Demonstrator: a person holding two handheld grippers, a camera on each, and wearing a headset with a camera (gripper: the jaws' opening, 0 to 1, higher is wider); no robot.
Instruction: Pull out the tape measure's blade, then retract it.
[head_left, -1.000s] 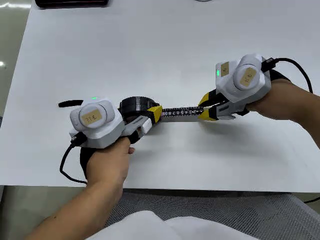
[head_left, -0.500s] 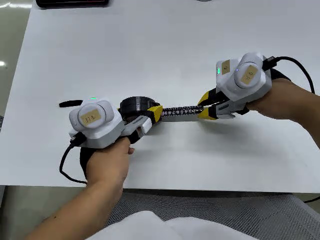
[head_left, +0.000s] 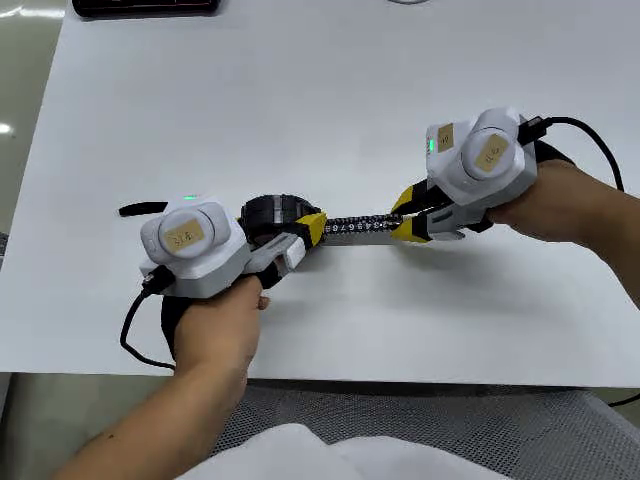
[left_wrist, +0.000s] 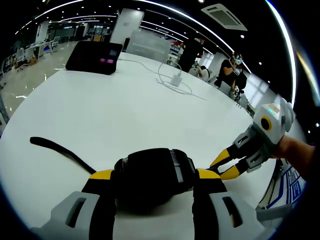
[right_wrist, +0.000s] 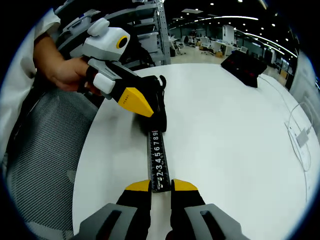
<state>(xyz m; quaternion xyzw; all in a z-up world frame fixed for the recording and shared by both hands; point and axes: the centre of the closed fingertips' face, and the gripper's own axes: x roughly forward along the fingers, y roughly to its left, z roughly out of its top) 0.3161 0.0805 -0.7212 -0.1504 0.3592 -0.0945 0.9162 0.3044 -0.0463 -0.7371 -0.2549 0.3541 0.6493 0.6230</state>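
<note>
On the white counter (head_left: 300, 100), near its front edge, the left tongs (head_left: 300, 235) clamp the black tape measure (head_left: 272, 213). The right tongs (head_left: 408, 215) pinch the tip of its short, drawn-out blade (head_left: 362, 226). A black strap (head_left: 140, 208) lies just left of the left tongs, and a dark flat device (left_wrist: 95, 56) sits far behind.

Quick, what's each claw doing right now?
Left gripper: closed on the tape measure.
Right gripper: closed on the end of the blade.

Matt plastic tape measure (head_left: 270, 213), smooth white table (head_left: 300, 100)
</note>
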